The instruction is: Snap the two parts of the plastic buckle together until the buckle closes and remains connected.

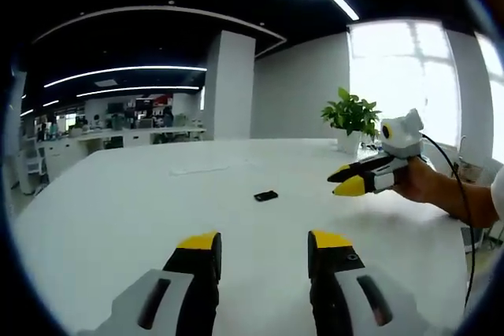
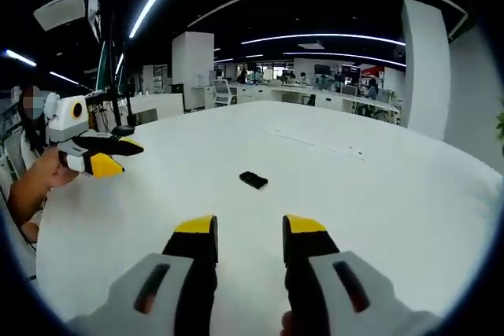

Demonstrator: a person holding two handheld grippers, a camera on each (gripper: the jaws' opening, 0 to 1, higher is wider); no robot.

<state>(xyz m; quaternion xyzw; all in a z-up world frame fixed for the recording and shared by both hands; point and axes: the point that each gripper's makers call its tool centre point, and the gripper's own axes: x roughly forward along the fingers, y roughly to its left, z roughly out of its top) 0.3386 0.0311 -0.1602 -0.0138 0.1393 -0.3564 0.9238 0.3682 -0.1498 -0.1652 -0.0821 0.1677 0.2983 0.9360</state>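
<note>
The buckle [image 1: 266,195] lies as one small dark piece on the white bench [image 1: 157,210], just right of centre in the left gripper view and a little left of centre in the right gripper view [image 2: 253,179]. It is too small to tell whether its two parts are joined, apart, or whether only one part is there.

Nothing touches it. The left tongs [image 1: 264,245] rise from the bottom of the left gripper view, yellow tips set wide with bare bench between them, holding nothing, well short of the buckle. The right tongs [image 2: 249,230] stand the same way at the bottom of the right gripper view, open and empty, the gap somewhat narrower. In the left gripper view the right tongs also show at the right of the frame, held in a hand [image 1: 417,182] above the bench, tips close together there. A potted plant [image 1: 351,116] stands at the bench's far edge, upper right.

This reads as the approach, before any grasp. The next move likely calls for bringing both tongs down to the buckle, one to each end, and first making out how its parts lie.
</note>
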